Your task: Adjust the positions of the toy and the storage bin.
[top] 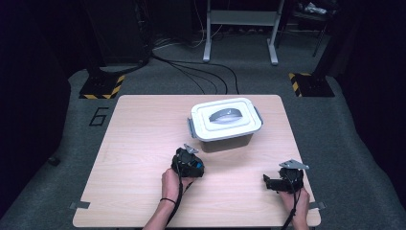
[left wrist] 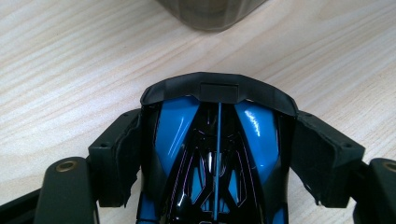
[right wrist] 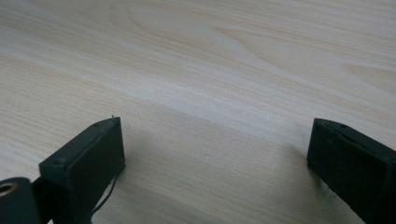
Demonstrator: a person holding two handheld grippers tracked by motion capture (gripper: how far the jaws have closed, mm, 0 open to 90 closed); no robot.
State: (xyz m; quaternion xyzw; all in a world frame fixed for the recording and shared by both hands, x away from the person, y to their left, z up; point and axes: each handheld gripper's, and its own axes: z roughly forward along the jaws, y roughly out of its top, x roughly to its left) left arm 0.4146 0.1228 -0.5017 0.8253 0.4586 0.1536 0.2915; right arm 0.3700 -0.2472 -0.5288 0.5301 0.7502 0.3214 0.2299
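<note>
Blue toy car [left wrist: 217, 149] sits clamped in left hand-held gripper [left wrist: 219, 140], just short of box [left wrist: 212, 14].

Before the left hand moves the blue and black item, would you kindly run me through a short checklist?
1. Blue and black item sits between the left gripper fingers: ok.
2. Fingers pressed firmly on both its sides: cannot tell; the left gripper view shows them right alongside it, with contact unclear.
3. Lid of the white storage box off to receive the item: not ok, it is on.
4. Right gripper free to help: ok, fingers apart with nothing between them.
5. Item apart from the box wall: ok, bare table lies between them.
</note>
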